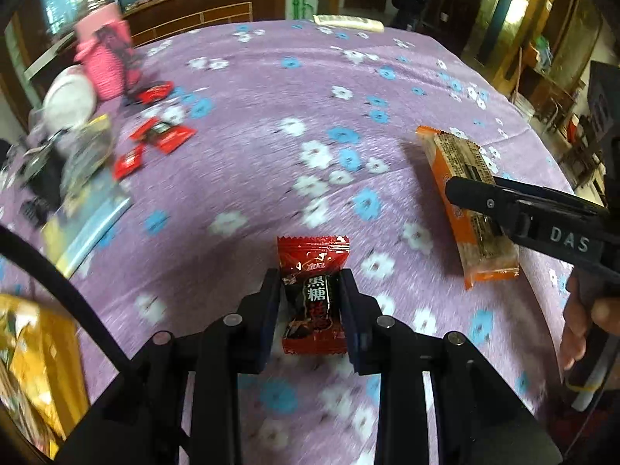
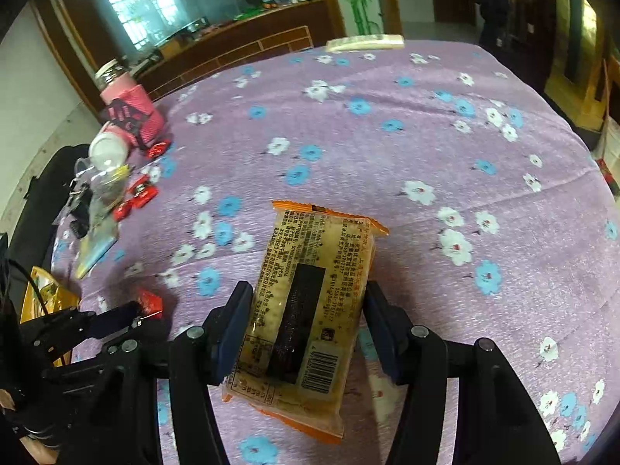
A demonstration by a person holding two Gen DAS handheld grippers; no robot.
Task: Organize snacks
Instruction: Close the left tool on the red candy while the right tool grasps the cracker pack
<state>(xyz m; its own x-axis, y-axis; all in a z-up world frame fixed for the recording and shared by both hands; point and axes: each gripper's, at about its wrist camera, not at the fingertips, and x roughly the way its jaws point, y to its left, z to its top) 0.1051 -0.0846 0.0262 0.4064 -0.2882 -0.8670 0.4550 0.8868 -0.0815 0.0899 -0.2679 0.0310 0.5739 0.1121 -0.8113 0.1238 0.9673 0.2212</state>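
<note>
A red candy wrapper with black print [image 1: 314, 255] sits upright between the pads of my left gripper [image 1: 312, 275], which is shut on it just above the purple flowered tablecloth [image 1: 271, 89]. The right wrist view shows this same candy [image 2: 151, 304] and left gripper [image 2: 133, 316] low on the left. My right gripper [image 2: 308, 290] is shut on a long orange-edged snack packet [image 2: 310, 255], printed back upward, with a pad pressing each long side. From the left wrist camera, the packet [image 1: 449, 155] and the right gripper [image 1: 480, 209] appear at the right.
Several red candies [image 1: 162, 135] lie at the left near a pink-sleeved jar [image 1: 104, 58], a white lid [image 1: 69, 97] and a clear bag on a booklet [image 1: 89, 217]. A yellow bag [image 1: 35, 356] sits at the near left. A white box [image 1: 348, 21] lies at the far edge.
</note>
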